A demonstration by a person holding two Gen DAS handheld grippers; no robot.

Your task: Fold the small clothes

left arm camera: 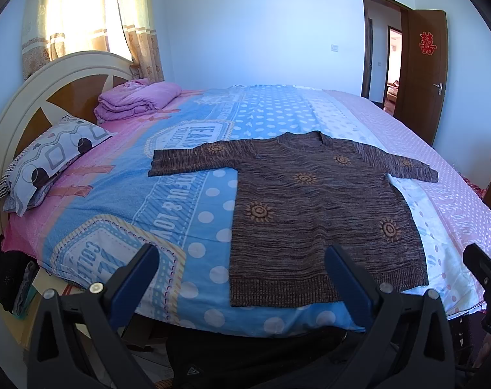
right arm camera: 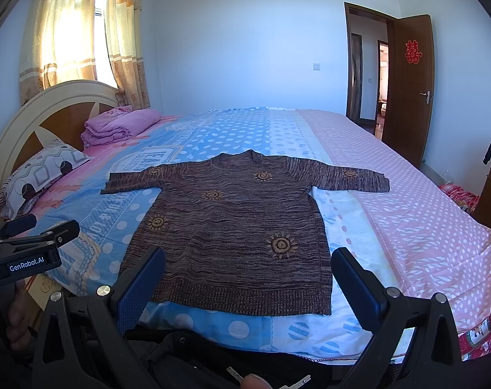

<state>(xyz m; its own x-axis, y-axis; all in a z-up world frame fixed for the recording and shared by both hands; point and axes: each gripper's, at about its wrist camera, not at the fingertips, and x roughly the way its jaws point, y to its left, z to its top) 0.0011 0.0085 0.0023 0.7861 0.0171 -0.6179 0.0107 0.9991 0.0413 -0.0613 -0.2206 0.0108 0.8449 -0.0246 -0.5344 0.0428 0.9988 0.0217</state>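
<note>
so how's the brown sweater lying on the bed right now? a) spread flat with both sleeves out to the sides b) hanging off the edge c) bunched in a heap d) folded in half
a: the brown sweater lies flat on the bed, both sleeves stretched sideways, hem toward the open grippers, nothing folded yet.

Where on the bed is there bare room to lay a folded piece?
Free: the pink dotted strip right of the sweater, and the blue stretch beyond its collar. Crowded: the headboard end, with the pillow and the folded quilt.
</note>
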